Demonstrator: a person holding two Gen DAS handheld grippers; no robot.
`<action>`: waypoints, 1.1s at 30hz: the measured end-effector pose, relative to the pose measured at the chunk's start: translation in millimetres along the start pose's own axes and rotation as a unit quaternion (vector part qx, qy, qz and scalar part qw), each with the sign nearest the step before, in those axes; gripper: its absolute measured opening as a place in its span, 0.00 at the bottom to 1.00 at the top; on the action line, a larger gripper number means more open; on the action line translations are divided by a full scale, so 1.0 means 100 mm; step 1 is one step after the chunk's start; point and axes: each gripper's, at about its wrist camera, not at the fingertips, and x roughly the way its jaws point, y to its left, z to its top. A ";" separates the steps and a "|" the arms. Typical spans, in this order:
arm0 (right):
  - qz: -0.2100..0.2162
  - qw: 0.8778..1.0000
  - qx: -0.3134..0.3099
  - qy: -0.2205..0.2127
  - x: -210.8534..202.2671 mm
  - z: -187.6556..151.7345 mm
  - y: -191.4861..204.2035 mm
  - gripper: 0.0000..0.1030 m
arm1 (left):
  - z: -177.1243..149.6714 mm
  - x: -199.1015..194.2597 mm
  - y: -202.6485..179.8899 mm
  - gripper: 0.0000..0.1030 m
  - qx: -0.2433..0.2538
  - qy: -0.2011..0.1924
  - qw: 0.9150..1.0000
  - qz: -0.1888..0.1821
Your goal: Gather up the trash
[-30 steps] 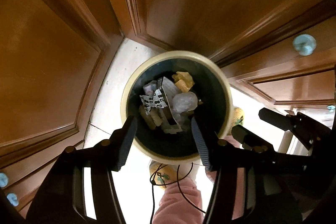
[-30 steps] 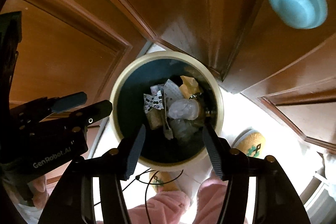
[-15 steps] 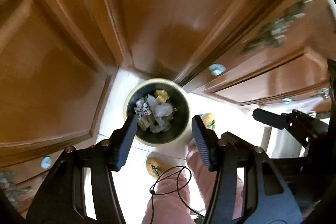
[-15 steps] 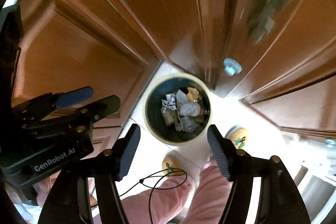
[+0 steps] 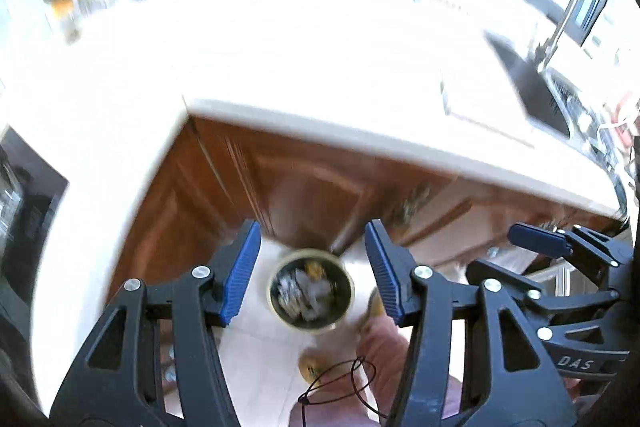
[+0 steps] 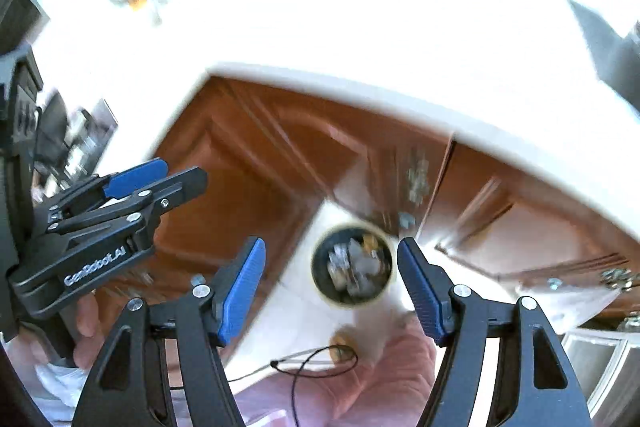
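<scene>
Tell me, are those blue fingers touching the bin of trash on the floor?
Apart. In both wrist views the bin sits far below on the floor, seen through the empty gap between the open left gripper and right gripper fingers.

cabinet doors (image 5: 312,187) showing glossy varnished brown wood | tabletop (image 5: 280,67) gleaming smooth white | left tool (image 5: 312,263) and right tool (image 6: 332,279) showing matt black plastic, pads (image 6: 242,287) wearing ribbed blue rubber | trash bin (image 5: 311,294) holding crumpled paper and plastic | floor (image 5: 256,355) shining as pale glossy tile

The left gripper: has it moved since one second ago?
Yes. The left gripper has risen: the trash bin on the floor looks much smaller, and the white countertop is now in view.
</scene>
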 end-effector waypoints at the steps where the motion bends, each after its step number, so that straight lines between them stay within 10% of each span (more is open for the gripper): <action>1: -0.002 1.000 0.000 -0.016 -0.15 0.05 0.03 0.69 | 0.09 -0.14 -0.02 0.50 0.002 -0.013 1.000 0.006; 19: -0.050 0.977 0.010 -0.205 -2.42 0.76 0.75 0.87 | 0.90 -1.94 -0.35 0.69 0.011 -0.136 0.990 0.034; 33: -0.046 0.973 0.029 -0.225 -2.54 0.98 0.44 0.87 | 1.18 -1.93 -0.58 0.69 0.021 -0.148 0.987 0.064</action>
